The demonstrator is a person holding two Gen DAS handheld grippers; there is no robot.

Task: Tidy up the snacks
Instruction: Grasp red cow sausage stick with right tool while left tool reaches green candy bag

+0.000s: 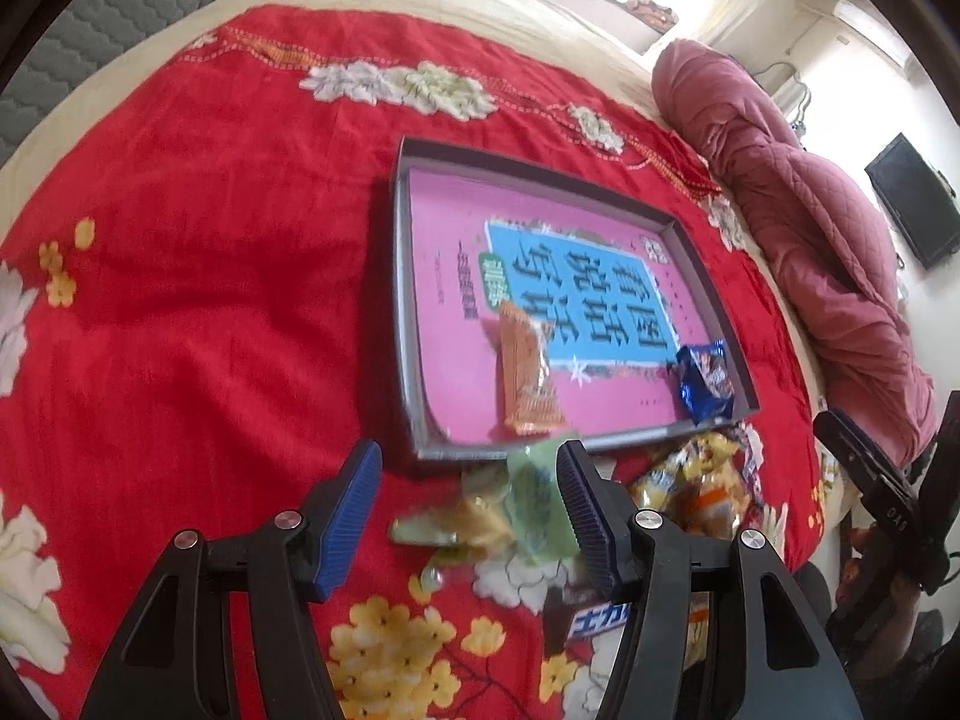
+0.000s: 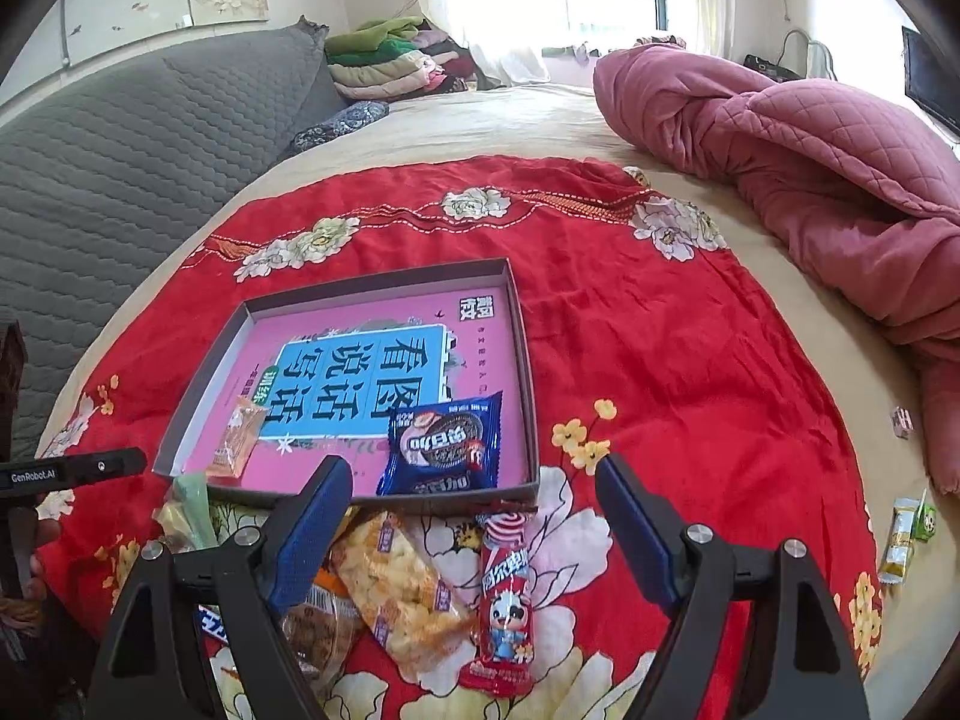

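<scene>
Green packet (image 1: 534, 495) lies on the red cloth (image 1: 210, 300), just before the tray (image 1: 403, 324). Left tongs (image 1: 471, 519) stand apart around it, empty; right tongs (image 2: 474, 531) too. It looks light, crinkly and slippery, so pinch its middle.

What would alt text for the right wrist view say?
An open hand-held gripper hovers over snack packets on a red flowered blanket. Beyond it, a shallow box holds a blue cookie packet and an orange packet.
</scene>
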